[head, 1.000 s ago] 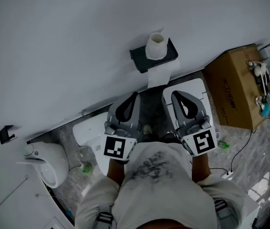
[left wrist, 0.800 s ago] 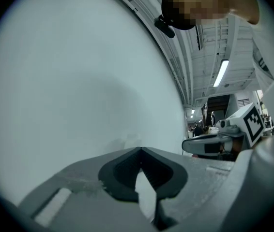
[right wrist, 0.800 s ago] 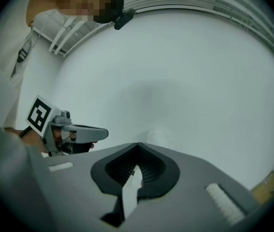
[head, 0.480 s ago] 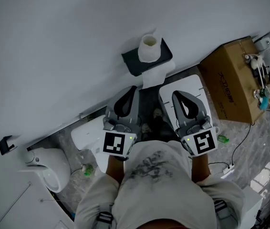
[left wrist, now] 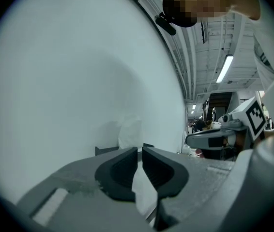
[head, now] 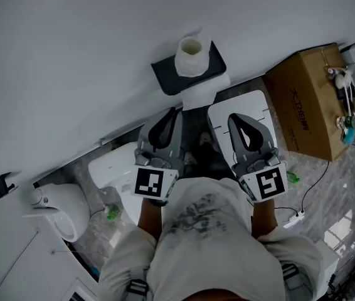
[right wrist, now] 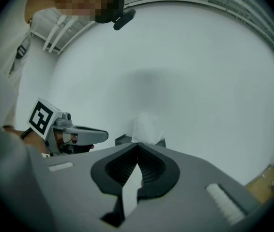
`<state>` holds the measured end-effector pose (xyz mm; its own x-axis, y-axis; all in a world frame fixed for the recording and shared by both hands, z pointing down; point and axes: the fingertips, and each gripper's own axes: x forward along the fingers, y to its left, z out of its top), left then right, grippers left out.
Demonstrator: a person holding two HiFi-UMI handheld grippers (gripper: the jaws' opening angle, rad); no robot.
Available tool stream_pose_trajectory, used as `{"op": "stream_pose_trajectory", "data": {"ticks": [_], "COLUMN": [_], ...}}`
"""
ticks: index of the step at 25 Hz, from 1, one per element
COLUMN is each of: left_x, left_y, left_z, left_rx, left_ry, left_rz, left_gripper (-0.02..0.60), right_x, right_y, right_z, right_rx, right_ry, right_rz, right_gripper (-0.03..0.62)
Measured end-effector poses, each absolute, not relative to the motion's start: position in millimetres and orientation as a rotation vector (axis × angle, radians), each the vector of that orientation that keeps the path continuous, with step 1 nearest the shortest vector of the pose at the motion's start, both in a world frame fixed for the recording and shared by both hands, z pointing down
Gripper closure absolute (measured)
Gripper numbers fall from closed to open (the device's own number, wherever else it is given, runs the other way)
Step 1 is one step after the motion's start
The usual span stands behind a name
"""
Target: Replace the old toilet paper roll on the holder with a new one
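A white toilet paper roll [head: 190, 55] sits on a black wall holder [head: 167, 78], with a sheet of paper [head: 201, 96] hanging below it. My left gripper [head: 175, 111] and right gripper [head: 233, 118] are side by side just below the sheet, pointing at the wall and touching nothing. In the left gripper view the roll [left wrist: 129, 131] and holder [left wrist: 105, 150] lie ahead of the left gripper [left wrist: 140, 150]. Its jaws have just been opening to a narrow slit with nothing between them. In the right gripper view the right gripper [right wrist: 137, 144] is shut and empty below the roll [right wrist: 146, 127].
A cardboard box [head: 309, 102] stands at the right by the wall, with small devices and cables beside it. A white panel [head: 243, 105] lies under the right gripper. A white toilet fixture [head: 64, 209] and a white lid [head: 110, 171] are at the left. A black hook [head: 2, 184] is on the wall.
The holder and roll have shifted left and slightly up in the head view. Both grippers remain side by side beneath the hanging sheet, and the floor items around them have shifted.
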<state>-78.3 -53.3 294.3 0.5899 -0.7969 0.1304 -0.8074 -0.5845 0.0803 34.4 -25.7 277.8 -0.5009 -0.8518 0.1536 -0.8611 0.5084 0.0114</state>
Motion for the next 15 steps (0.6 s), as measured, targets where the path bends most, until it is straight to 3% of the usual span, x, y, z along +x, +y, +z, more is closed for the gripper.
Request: {"op": "stream_pose_trajectory", "data": {"ticks": [15], "left_x": [-62], "left_y": [-71], "left_z": [359], "left_rx": [2.609], "left_ry": [-1.349], "left_rz": [0.224], "left_gripper": [0.472], "right_x": [52], "right_y": [-50], "right_z": [326], "right_rx": [1.471], "right_ry": [-2.558], "right_rz": [0.142], "right_gripper": [0.592]}}
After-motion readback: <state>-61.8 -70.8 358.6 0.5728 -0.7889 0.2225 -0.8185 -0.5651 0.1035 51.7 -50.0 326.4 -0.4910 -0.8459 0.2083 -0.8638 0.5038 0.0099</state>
